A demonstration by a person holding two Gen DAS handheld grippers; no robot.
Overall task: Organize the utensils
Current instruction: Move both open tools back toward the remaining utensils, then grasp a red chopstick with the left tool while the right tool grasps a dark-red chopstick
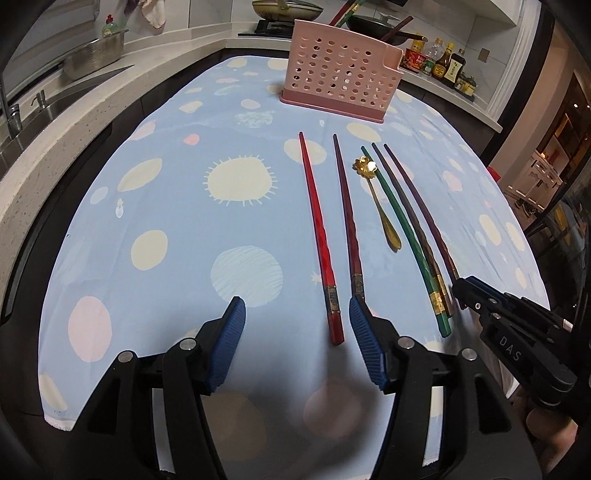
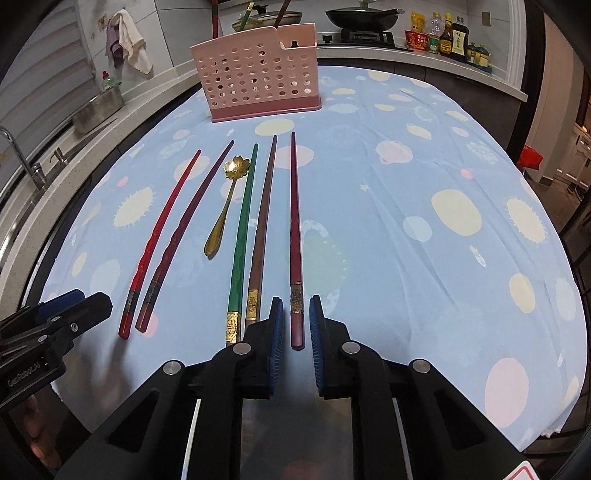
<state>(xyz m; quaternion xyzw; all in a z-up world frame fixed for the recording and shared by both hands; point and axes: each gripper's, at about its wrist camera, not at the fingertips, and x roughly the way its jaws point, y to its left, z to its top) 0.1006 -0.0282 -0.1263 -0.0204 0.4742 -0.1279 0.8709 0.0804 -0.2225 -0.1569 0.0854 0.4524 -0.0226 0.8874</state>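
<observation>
At the bottom of the frame we see a blue tablecloth with yellow, pink and white dots. At the top right, we see sauce bottles by a black pan. At the upper left sit a metal bowl, a towel and a sink tap.

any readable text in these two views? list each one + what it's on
"DAS" – on the body of the right tool, seen from the left wrist view.
"GenRobot.AI" – on the body of the left tool, seen from the right wrist view.
Labels on the sauce bottles on the counter: too small to read.
Engraving on the gold bands of the chopsticks: too blurred to read.
</observation>
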